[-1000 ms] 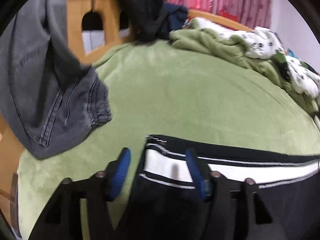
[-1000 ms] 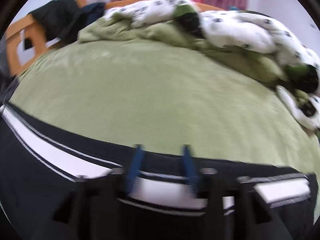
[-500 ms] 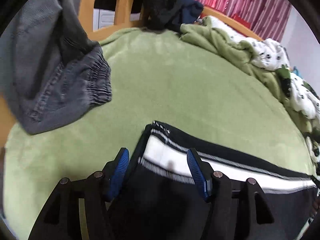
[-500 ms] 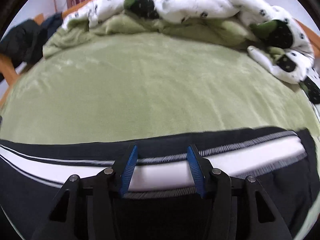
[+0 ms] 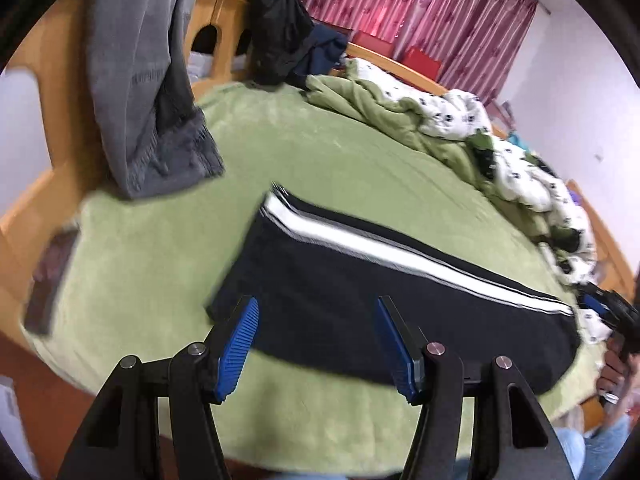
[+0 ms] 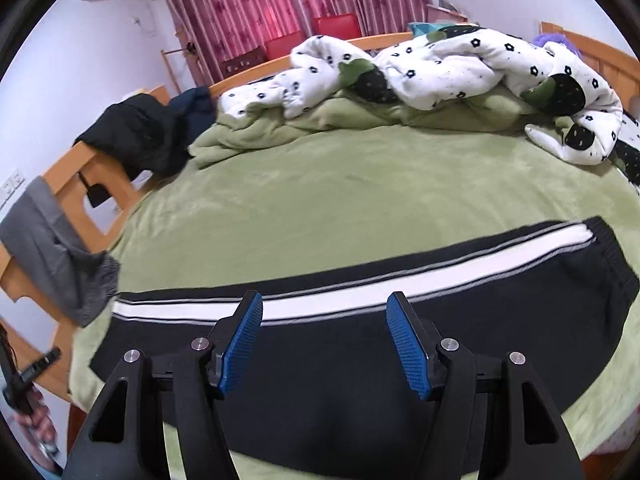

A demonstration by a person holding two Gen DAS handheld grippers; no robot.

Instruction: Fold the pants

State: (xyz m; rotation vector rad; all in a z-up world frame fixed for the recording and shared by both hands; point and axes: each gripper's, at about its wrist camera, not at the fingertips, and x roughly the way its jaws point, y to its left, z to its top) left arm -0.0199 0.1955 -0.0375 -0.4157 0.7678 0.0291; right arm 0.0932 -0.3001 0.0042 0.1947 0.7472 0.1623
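Black pants (image 5: pixel 360 300) with a white side stripe lie flat and folded lengthwise on the green bed cover (image 5: pixel 320 152); they also show in the right wrist view (image 6: pixel 360 360). My left gripper (image 5: pixel 316 344) is open and empty, held above the pants' near edge at the cuff end. My right gripper (image 6: pixel 324 344) is open and empty, above the middle of the pants. The right gripper also shows at the far right of the left wrist view (image 5: pixel 612 316).
Grey jeans (image 5: pixel 152 80) hang over the wooden footboard (image 5: pixel 212 12) at the left. Dark clothes (image 5: pixel 280 28) drape the bed frame. A rumpled white patterned duvet (image 6: pixel 440 68) and green blanket lie along the far side. Red curtains (image 6: pixel 260 0) behind.
Both grippers have drawn back and up from the pants' striped edge, so the whole garment now shows. The pants lie flat on the bed, released.
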